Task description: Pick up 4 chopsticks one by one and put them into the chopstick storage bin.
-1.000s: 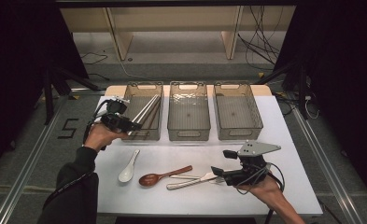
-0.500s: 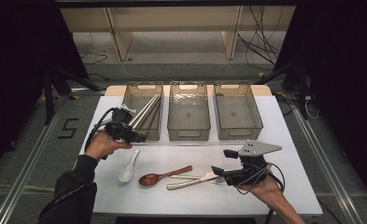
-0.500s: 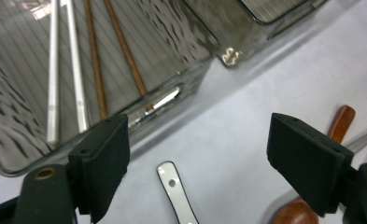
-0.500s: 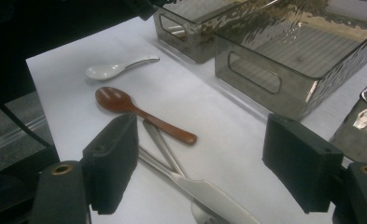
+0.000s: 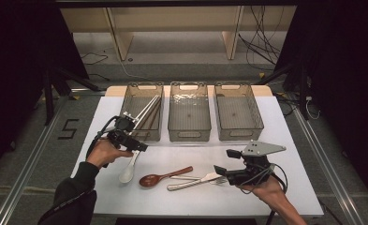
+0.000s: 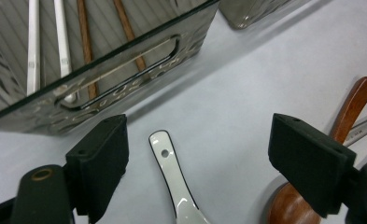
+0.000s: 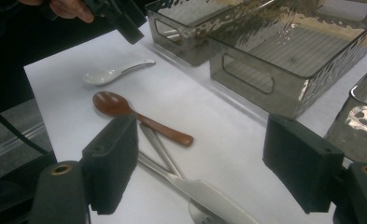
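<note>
My left gripper (image 5: 142,146) hangs low over the handle of a white ceramic spoon (image 5: 128,171), just in front of the left bin (image 5: 143,133). In the left gripper view its jaws (image 6: 202,142) have just been opening and stand wide. The spoon handle (image 6: 169,163) lies on the table between them, untouched. A brown wooden spoon (image 5: 160,177) lies to the right of it. My right gripper (image 5: 217,169) rests open over a metal fork and knife (image 5: 195,181). The knife (image 7: 209,196) lies under its jaws (image 7: 208,156).
Three clear bins stand in a row at the back of the white table (image 5: 266,154). The left one holds white and brown chopsticks (image 5: 149,110). The middle bin (image 5: 189,133) and the right bin (image 5: 240,133) hold nothing that I can see. Dark floor surrounds the table.
My left gripper has moved from over the left bin toward the table's front and down, to the white spoon's handle. My right gripper has not moved.
</note>
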`<state>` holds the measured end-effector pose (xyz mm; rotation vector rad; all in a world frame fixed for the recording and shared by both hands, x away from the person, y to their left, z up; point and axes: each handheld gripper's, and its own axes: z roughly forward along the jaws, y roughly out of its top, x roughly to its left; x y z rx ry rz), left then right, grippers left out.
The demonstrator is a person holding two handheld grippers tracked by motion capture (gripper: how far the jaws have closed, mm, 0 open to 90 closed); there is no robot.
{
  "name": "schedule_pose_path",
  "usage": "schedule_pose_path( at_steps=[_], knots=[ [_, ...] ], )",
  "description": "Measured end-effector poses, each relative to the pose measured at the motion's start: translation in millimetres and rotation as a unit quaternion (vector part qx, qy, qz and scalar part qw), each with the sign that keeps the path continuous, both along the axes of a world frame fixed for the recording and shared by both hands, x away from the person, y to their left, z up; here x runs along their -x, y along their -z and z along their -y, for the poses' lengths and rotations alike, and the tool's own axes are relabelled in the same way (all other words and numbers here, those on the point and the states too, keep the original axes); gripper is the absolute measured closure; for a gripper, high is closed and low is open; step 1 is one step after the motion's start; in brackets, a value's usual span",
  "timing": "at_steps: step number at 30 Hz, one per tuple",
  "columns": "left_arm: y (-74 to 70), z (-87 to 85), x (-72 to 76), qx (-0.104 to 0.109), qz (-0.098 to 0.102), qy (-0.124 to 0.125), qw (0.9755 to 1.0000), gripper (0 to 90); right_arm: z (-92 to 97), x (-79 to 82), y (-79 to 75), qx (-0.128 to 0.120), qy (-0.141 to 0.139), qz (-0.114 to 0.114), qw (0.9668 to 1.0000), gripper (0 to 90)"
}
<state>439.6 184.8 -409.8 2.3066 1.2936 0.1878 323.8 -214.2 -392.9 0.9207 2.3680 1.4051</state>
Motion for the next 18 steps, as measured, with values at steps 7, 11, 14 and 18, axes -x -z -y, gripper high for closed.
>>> schedule_pose_path(
  at_steps=[7,11,14,18],
  knots=[
    [9.6,-0.6,2.2,-0.014,-0.025,-0.012,0.9995,19.1,3.0,0.7,0.6,-0.003,0.001,-0.002,1.0,27.4],
    [14.2,-1.4,2.3,-0.019,-0.039,-0.019,0.9989,19.3,5.2,1.3,0.6,-0.003,0.002,-0.002,1.0,27.3],
    [19.5,-0.5,3.3,-0.024,-0.051,-0.023,0.9982,19.6,6.8,1.2,1.0,-0.004,0.004,-0.003,1.0,27.4],
    [26.1,-1.1,4.9,-0.033,-0.064,-0.023,0.9971,21.2,6.2,1.6,1.1,-0.004,0.004,-0.004,1.0,27.4]
  ],
)
